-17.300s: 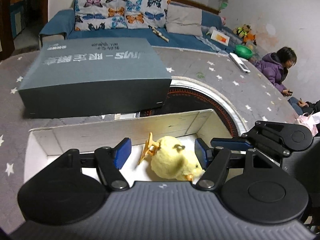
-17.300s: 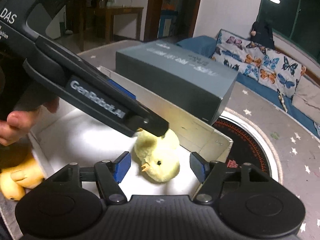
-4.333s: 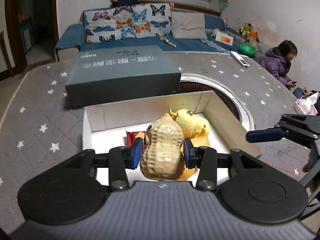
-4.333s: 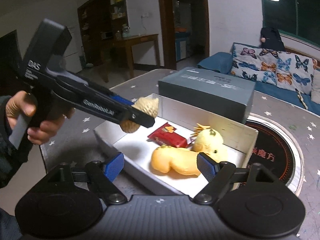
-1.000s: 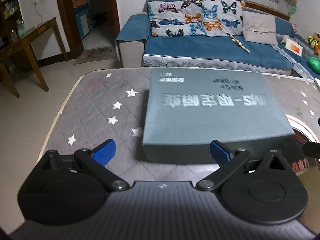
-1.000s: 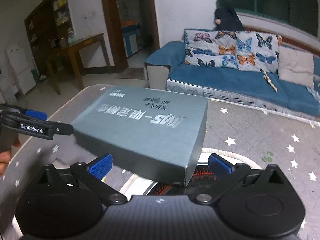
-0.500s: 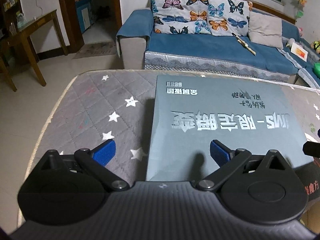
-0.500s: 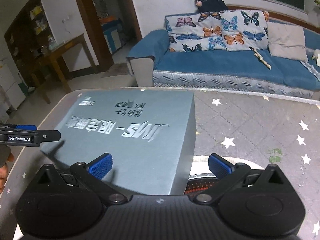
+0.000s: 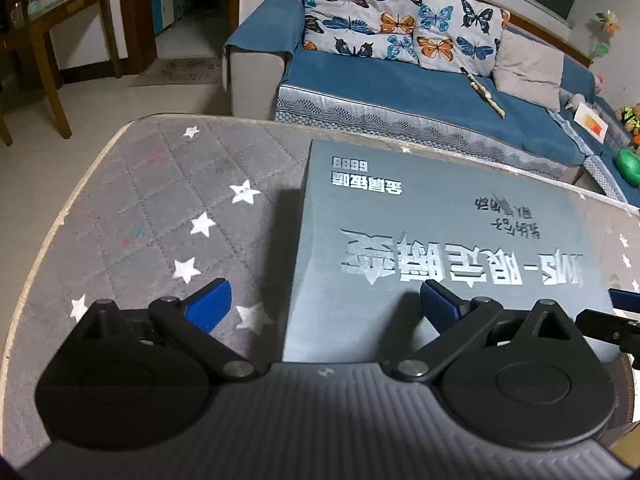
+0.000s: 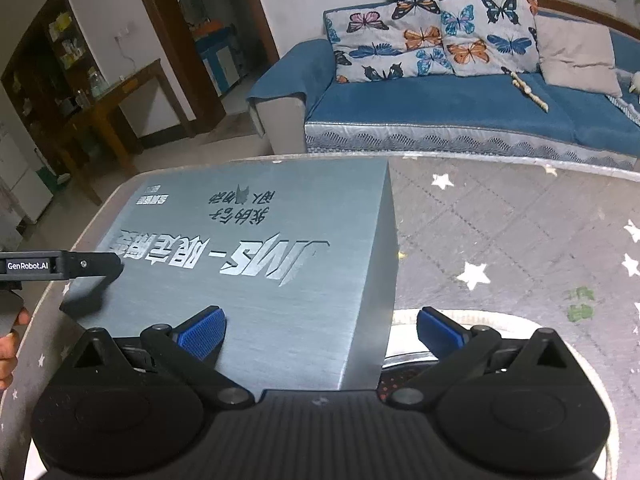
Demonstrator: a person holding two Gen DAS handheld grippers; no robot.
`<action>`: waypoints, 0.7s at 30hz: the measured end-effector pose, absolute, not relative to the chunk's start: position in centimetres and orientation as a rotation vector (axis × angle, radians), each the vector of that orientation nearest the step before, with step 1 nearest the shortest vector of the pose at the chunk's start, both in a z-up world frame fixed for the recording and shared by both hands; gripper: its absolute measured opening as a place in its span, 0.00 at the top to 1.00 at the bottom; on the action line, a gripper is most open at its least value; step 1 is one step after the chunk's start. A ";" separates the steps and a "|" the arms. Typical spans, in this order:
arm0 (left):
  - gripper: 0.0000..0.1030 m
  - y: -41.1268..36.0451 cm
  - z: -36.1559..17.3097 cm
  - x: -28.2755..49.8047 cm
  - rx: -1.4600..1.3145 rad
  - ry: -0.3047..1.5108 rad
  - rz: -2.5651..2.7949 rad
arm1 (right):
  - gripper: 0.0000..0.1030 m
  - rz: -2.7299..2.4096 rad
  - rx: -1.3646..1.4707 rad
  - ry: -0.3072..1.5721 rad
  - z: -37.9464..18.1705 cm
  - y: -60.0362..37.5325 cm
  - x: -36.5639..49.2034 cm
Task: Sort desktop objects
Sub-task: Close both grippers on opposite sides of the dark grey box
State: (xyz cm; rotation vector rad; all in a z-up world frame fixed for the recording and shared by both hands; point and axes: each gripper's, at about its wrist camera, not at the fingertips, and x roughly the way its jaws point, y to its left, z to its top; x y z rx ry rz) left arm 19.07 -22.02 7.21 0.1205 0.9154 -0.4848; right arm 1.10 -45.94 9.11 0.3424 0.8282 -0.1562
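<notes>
- Left gripper: jaws spread wide and empty; its left blue pad hangs over the grey star-patterned table cover, its right pad over the near left part of the box lid; whether the pad touches the lid cannot be told
- Grey box lid: lies flat on the table cover, silver lettering upside down to both cameras; its left side edge falls between the left gripper's pads; the contents beneath are hidden
- Right gripper: jaws spread wide, nothing held; its left blue pad over the lid's near right part, its right pad beyond the lid's right edge, above the pale ring of a round inset in the table
- Right wrist view, far left: the left gripper's finger, marked GenRobot.AI, reaches over the lid's left corner; a person's fingertips show below it
- Background: a blue sofa with butterfly cushions behind the table
</notes>
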 end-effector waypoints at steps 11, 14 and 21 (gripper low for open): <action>0.02 -22.3 6.5 20.4 0.067 0.925 -0.522 | 0.00 -0.108 0.426 0.813 8.2 -46.6 2.2; 0.00 -22.2 6.1 20.7 0.035 0.936 -0.536 | 0.00 -0.097 0.438 0.810 8.0 -46.7 2.3; 0.00 -21.5 5.2 21.6 -0.064 0.977 -0.574 | 0.00 -0.083 0.454 0.804 7.7 -47.0 2.6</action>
